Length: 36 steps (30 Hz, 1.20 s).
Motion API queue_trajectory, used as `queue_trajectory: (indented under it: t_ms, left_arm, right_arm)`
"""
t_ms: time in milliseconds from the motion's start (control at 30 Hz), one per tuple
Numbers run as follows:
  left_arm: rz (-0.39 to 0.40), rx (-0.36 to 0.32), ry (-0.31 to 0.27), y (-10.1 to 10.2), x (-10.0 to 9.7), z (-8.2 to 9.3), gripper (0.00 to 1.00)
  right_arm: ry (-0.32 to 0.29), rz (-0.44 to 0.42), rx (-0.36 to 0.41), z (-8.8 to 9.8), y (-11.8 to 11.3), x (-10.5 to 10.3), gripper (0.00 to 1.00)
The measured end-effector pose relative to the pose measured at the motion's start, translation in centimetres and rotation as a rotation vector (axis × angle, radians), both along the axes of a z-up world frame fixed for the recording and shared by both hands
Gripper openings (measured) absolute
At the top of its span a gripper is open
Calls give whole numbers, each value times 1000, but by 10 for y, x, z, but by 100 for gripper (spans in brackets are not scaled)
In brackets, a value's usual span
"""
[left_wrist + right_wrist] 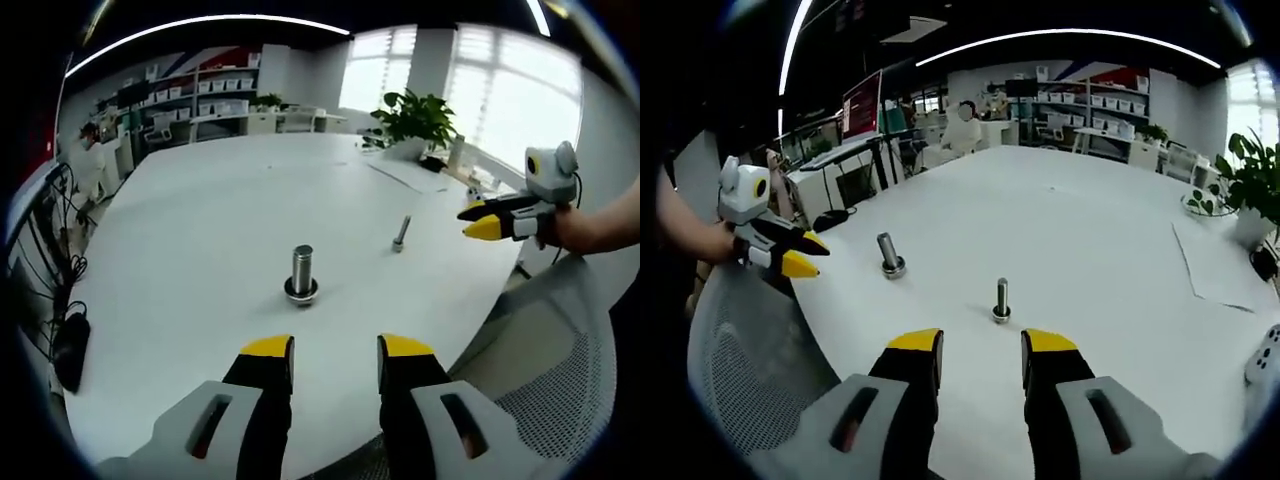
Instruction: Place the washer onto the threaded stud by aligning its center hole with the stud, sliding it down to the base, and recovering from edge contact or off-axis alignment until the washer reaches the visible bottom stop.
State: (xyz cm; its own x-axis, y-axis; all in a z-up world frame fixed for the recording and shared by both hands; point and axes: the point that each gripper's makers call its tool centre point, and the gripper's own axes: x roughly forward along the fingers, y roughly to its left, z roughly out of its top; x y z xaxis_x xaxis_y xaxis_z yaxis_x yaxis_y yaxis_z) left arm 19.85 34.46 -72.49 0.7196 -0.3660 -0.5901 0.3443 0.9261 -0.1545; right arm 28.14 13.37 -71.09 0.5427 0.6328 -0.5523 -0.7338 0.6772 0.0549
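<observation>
Both grippers hang apart, level, holding nothing: left gripper (pixel 335 350) with jaws parted, right gripper (pixel 982 345) likewise parted.

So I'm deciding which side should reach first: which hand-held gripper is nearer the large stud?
Left, as far as I can judge. The left hand-held gripper sits directly before the large stud. The right hand-held gripper faces the small bolt instead, the stud farther off.

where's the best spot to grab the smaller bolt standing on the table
Grip the smaller bolt across its bare shaft, near the top, coming from above. It stands upright on its wider base with the white table open around it. The right gripper is nearest and its jaws are open.
</observation>
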Motion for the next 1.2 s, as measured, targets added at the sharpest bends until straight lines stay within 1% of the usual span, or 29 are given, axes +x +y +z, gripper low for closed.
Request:
queue_trajectory:
  t_ms: [133,300,433,600,767,867,1200]
  left_arm:
    - [11,2,-18,2,2,3,31]
    - [27,-15,-51,4,4,10,32]
    - [39,-23,-55,6,5,11,32]
    - [44,-20,-64,7,6,12,32]
    - [48,-23,-66,9,7,12,32]
    - [46,-22,-68,8,7,13,32]
    - [45,-20,-62,8,7,12,32]
  right_arm:
    - [-10,-18,12,2,-3,3,34]
    - [-20,-20,10,3,-4,2,34]
    - [-26,-8,-3,2,-2,0,34]
    - [-31,-14,-6,3,-3,2,34]
    - [-25,-13,-8,2,-3,1,34]
    - [-10,-15,-4,-1,-3,1,34]
    - [-2,-14,-6,-3,-4,-1,34]
